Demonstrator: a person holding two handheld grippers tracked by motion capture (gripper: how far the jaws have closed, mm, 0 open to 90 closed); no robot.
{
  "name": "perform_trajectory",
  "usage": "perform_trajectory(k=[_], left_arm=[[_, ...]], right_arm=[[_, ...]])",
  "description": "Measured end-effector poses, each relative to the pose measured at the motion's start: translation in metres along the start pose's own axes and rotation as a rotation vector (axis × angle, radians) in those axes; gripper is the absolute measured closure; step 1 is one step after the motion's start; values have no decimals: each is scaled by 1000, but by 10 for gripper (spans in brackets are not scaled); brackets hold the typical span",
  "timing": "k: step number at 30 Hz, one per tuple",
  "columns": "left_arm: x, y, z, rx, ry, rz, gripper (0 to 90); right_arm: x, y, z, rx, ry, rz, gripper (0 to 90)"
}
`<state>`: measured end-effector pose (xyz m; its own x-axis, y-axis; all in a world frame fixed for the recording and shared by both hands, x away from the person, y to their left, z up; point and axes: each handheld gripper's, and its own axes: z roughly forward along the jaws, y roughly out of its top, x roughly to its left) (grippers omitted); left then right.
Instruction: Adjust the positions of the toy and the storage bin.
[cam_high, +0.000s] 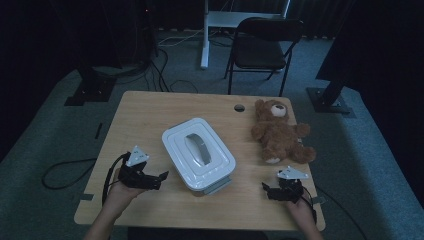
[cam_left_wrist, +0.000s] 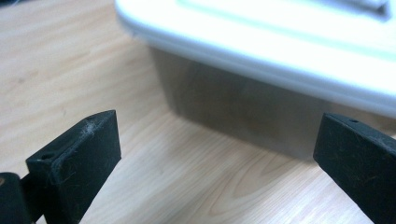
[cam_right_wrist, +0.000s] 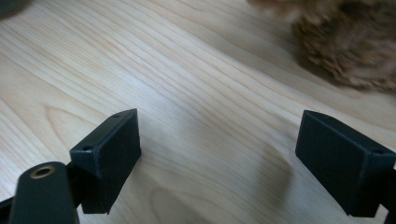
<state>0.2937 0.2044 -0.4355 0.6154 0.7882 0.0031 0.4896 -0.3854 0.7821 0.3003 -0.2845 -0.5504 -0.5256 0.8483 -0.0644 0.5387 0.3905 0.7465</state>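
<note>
**Resting both grippers beside a lidded box and a teddy bear**

Looking down from the high view: left gripper (cam_high: 162, 176) low over the wooden table (cam_high: 135, 107), just left of the white lidded storage box (cam_high: 198, 152) at the table's middle; right gripper (cam_high: 265, 188) near the near-right edge, just short of the brown teddy bear (cam_high: 280, 131) lying at the far right. Grey handle (cam_high: 195, 148) on the lid seen from above, along with a folding chair (cam_high: 262, 47) and floor cables (cam_high: 65, 172) beyond the table.

Seen close up from the left gripper view: box (cam_left_wrist: 261, 60) with its clear, greyish side wall under the overhanging white lid, set apart from the jaws, which stand spread wide with bare wood between; lint on the left pad. Handle cropped at the top edge.

Seen from the right gripper view: jaws likewise wide apart over bare wood grain, pinching nothing; bear (cam_right_wrist: 345, 42) reduced to a blurred patch of brown fur at the upper right, cut off by the frame, body part not identifiable.

Dim from above: jaw gaps hard to judge there.
</note>
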Motion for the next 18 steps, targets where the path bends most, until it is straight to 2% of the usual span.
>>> perform_trajectory(k=[3,4,7,9,10,13,18], left_arm=[[-2,3,-1,-8,-4,3,12],[-10,17,1,-19,-37,32,12],[-19,27,5,-19,-67,57,12],[-22,30,7,-20,-79,55,12],[-27,36,11,-18,-104,63,12],[-33,43,18,-15,-136,64,12],[-40,52,26,-5,-143,83,12]], right_arm=[[-1,-1,0,9,-1,8,134],[-2,-1,0,13,-2,20,133],[-4,-2,-1,18,13,33,133],[-5,-2,-1,19,19,37,133],[-6,-3,-1,25,26,51,127],[-8,-3,-1,32,22,79,124],[-8,-5,-3,33,10,88,124]])
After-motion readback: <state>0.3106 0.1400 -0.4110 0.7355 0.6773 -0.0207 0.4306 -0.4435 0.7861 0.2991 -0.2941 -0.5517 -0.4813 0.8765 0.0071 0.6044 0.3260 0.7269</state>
